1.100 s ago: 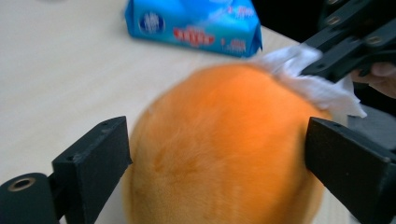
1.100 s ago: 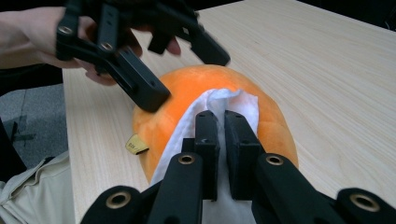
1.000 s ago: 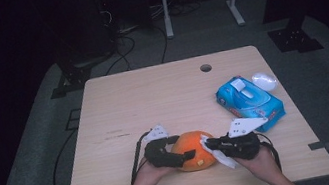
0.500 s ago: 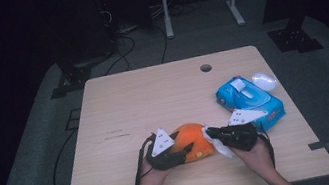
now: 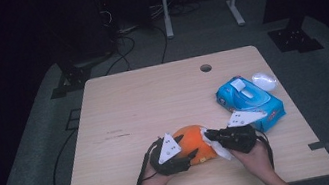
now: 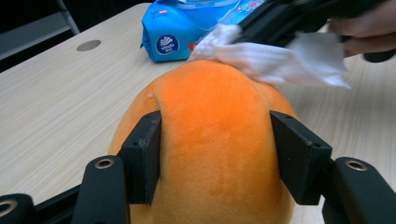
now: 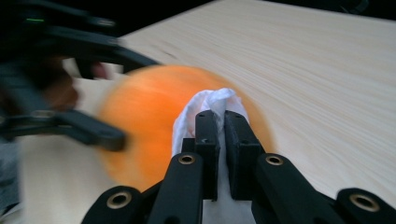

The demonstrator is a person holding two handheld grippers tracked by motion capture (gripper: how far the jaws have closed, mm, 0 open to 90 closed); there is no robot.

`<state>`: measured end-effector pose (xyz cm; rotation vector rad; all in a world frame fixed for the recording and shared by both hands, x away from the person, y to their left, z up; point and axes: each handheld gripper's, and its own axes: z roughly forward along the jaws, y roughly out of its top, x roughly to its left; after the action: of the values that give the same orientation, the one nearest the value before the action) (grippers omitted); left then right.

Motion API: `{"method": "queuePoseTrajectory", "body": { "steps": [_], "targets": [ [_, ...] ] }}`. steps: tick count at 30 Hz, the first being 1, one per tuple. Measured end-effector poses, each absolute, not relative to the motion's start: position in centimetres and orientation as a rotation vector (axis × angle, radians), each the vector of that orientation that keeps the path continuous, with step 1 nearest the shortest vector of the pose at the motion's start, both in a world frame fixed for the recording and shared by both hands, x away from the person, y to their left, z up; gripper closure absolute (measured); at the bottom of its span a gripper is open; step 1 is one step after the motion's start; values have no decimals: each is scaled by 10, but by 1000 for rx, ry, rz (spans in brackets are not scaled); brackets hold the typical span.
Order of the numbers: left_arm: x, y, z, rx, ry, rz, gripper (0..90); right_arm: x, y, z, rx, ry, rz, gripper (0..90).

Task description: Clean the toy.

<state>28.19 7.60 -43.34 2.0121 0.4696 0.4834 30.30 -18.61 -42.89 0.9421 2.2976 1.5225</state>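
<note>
An orange plush ball (image 5: 192, 141) rests near the table's front edge. My left gripper (image 5: 188, 146) reaches it from the left, and its pads (image 6: 147, 154) press into both sides of the ball (image 6: 215, 130). Those jaws have just been opening a little, with the ball still between them. My right gripper (image 7: 223, 123) is shut on a white wipe (image 7: 210, 102) and holds it against the ball's right side (image 7: 144, 121). In the high view the right gripper (image 5: 210, 136) comes in from the right, with the wipe (image 5: 218, 149) hanging below it.
A blue pack of wipes (image 5: 250, 101) lies just right of the grippers, with a small white lid-like piece (image 5: 264, 81) behind it. The wooden table (image 5: 143, 101) has a round cable hole (image 5: 205, 68) near its far edge. Black stands and cables are on the floor beyond.
My left gripper has shifted slightly right along the ball's front and its jaws have narrowed on it. The right gripper with the wipe has hardly moved.
</note>
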Motion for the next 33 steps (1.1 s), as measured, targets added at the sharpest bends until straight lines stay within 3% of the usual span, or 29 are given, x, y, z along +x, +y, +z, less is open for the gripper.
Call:
{"method": "queuePoseTrajectory", "body": {
  "steps": [4, 7, 12, 15, 18, 21, 24, 29, 33],
  "targets": [
    [280, 75, -434, 2014, 458, 493, 387, 306, -191, -431, 998, 2284, 1508, 837],
    [281, 75, -434, 2010, 459, 488, 373, 293, -179, -419, 837, 2283, 1540, 837],
    [286, 81, -430, 1950, 588, 448, 107, 296, -173, -429, 833, 2325, 1464, 838],
    [291, 88, -433, 1957, 636, 395, 63, 299, -182, -430, 882, 2301, 1452, 838],
    [298, 90, -438, 1983, 665, 296, 78, 299, -184, -429, 897, 2295, 1453, 838],
    [296, 91, -435, 1999, 643, 330, 251, 294, -177, -424, 868, 2278, 1447, 838],
    [291, 84, -430, 1998, 589, 380, 322, 281, -165, -413, 751, 2267, 1477, 838],
    [284, 73, -427, 2010, 526, 443, 321, 273, -151, -405, 646, 2273, 1434, 838],
    [288, 78, -429, 1977, 576, 434, 158, 284, -167, -411, 751, 2264, 1433, 838]
  ]
}}
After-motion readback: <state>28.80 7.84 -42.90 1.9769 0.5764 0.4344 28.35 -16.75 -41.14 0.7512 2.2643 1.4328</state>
